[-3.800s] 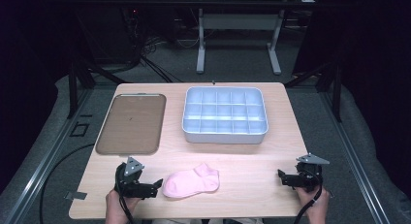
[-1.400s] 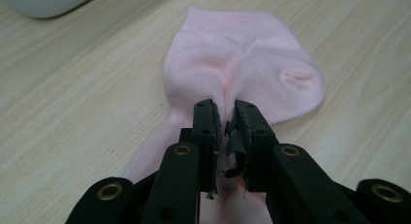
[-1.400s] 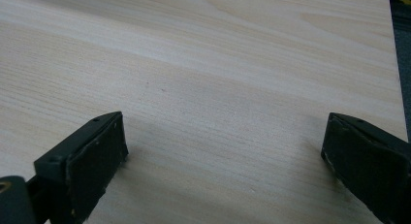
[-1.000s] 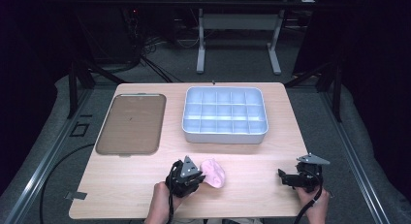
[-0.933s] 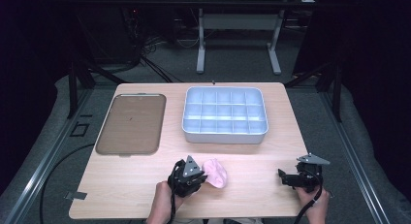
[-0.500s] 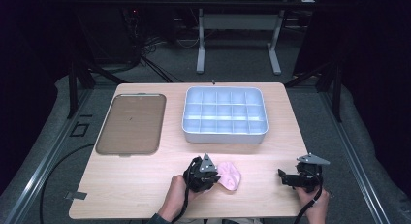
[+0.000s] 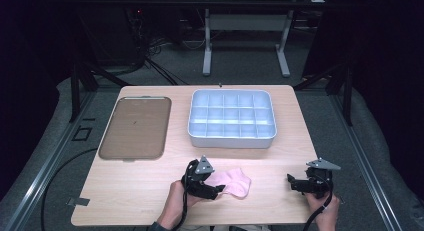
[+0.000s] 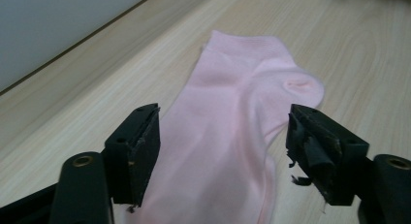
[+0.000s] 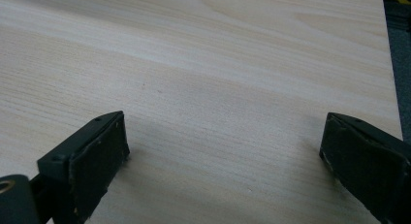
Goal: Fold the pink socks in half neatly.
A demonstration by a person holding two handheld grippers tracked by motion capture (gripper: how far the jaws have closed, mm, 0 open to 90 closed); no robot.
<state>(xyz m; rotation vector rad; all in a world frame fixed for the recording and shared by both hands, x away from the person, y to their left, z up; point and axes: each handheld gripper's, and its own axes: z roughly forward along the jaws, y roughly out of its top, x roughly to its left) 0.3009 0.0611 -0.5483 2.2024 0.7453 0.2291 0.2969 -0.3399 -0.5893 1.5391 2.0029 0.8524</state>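
The pink sock [image 8: 232, 136] lies flat on the table [image 7: 150, 191], just in front of the compartment tray [image 7: 232, 118]. The left hand-held gripper [image 8: 220, 161], whose jaws have just been opening, stands spread around it without pressing; a careless withdrawal could snag and rumple it. The right hand-held gripper [image 9: 223, 161] is spread over bare wood. The sock's near end is cut off.

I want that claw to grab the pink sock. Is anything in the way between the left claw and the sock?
No, nothing visible. The left claw has just been opening, and the pink sock lies flat on the table right between its two black jaws, with nothing over it.
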